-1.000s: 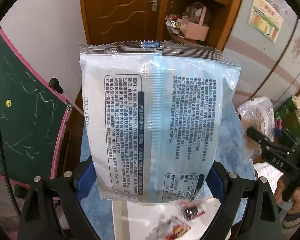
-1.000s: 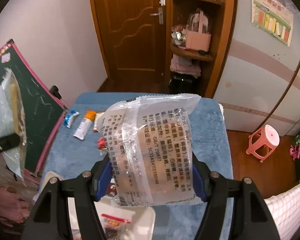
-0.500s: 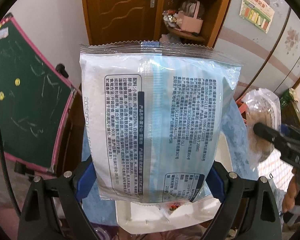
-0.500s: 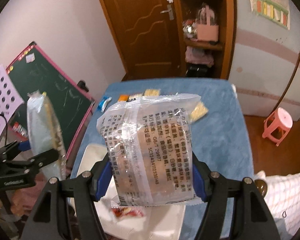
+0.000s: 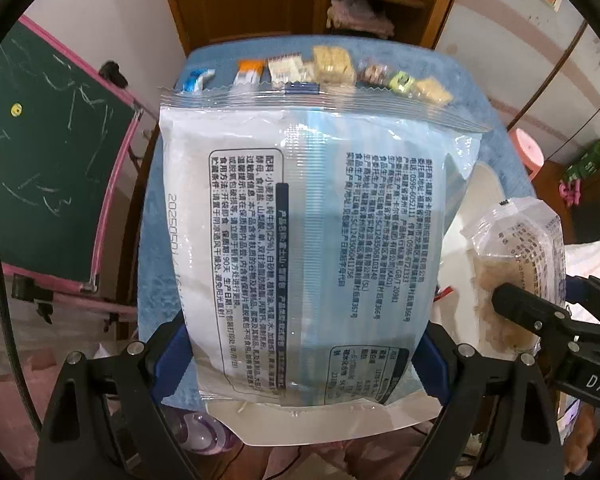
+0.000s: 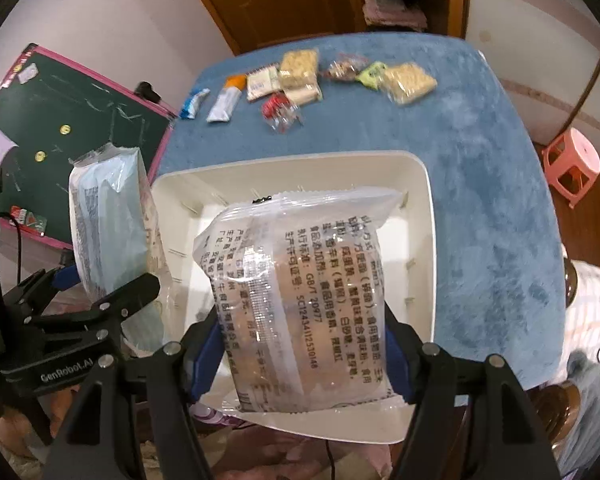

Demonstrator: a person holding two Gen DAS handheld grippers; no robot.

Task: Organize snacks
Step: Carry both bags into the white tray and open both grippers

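Note:
My left gripper (image 5: 300, 360) is shut on a large blue-and-white snack bag (image 5: 312, 232), held upright and filling the left wrist view. A clear bag with brown cake inside (image 6: 300, 312) sits in my right gripper (image 6: 304, 364), whose pads press its sides. This clear bag hangs over the white bin (image 6: 420, 184) on the blue table (image 6: 492, 208). In the right wrist view the blue-and-white bag (image 6: 108, 220) and left gripper (image 6: 100, 312) stand at the bin's left edge. The clear bag (image 5: 516, 264) shows at right in the left wrist view.
Several small snack packets (image 6: 300, 76) lie in a row along the table's far side. A green chalkboard with a pink frame (image 6: 60, 128) leans left of the table. A pink stool (image 6: 572, 164) stands on the floor at right. A wooden door and shelf are behind.
Both grippers have come down and tipped further downward with their bags. The right one also moved sideways over the white bin, which now lies beneath both bags.

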